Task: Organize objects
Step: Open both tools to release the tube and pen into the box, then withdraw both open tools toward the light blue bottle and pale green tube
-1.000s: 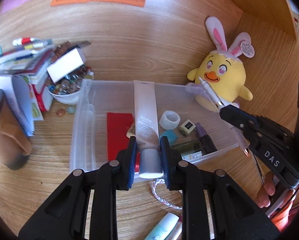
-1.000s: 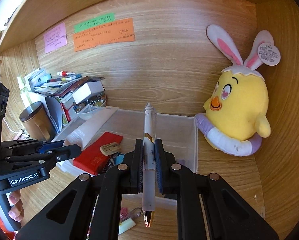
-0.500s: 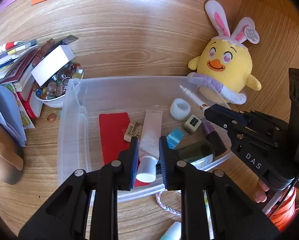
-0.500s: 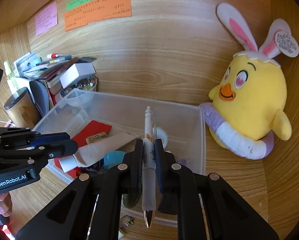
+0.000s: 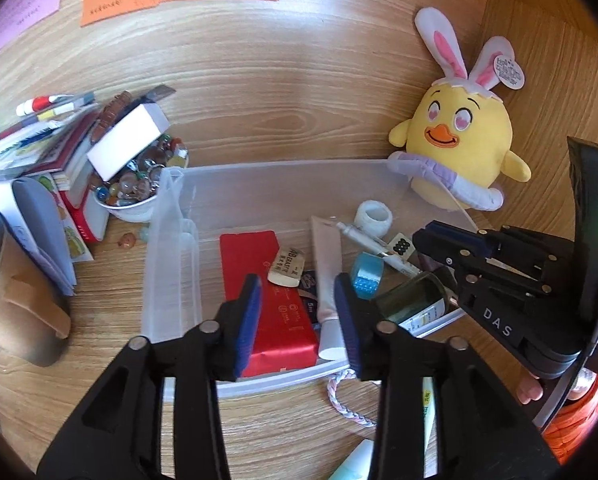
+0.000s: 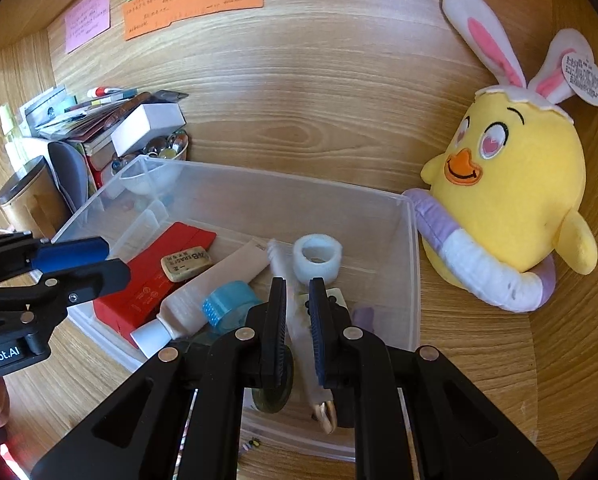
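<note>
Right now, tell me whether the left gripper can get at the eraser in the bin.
Probably yes. The left gripper is open just above the bin, and the eraser lies uncovered on the red box right ahead of its fingertips.

Your right gripper (image 6: 297,312) covers the middle of the pen (image 6: 283,268), so you cannot tell whether its pads touch the barrel. At 5 o'clock in the left wrist view, a pale tube (image 5: 355,462) is cut off by the frame edge. The dark green bottle (image 5: 413,300) is half hidden behind the black gripper body. Handwriting on the orange note (image 6: 195,4) at 11 o'clock is too small to read. At 9 o'clock, the brown cup (image 5: 15,304) runs off the picture.
</note>
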